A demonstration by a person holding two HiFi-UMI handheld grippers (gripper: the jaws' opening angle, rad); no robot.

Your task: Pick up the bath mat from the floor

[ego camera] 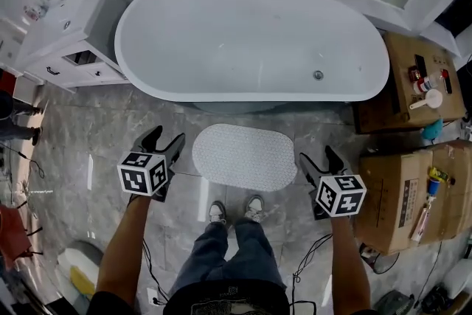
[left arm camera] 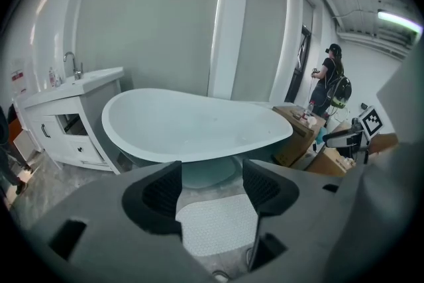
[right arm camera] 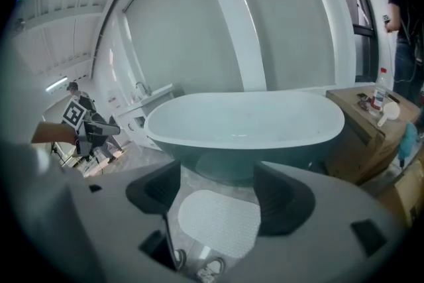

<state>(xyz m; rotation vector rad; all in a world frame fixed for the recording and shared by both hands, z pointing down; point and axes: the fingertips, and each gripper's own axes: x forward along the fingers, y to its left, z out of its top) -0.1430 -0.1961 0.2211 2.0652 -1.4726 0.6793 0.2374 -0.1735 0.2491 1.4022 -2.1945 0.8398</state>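
Note:
A white, bumpy oval bath mat (ego camera: 244,156) lies flat on the grey marble floor just in front of the bathtub. My left gripper (ego camera: 165,144) hangs open to the mat's left, well above the floor, nothing between its jaws. My right gripper (ego camera: 317,159) stands open off the mat's right end, also empty. In the left gripper view the bath mat (left arm camera: 215,224) shows far below, between the dark pads (left arm camera: 161,193) of the left gripper (left arm camera: 212,192). Seen from the right gripper (right arm camera: 218,192), the bath mat (right arm camera: 218,223) likewise lies under the gap.
A white freestanding bathtub (ego camera: 251,40) fills the far side. A white vanity (ego camera: 74,26) stands at the left; cardboard boxes (ego camera: 409,188) with small items sit at the right. My sneakers (ego camera: 236,210) stand at the mat's near edge. A person (left arm camera: 331,83) stands in the background.

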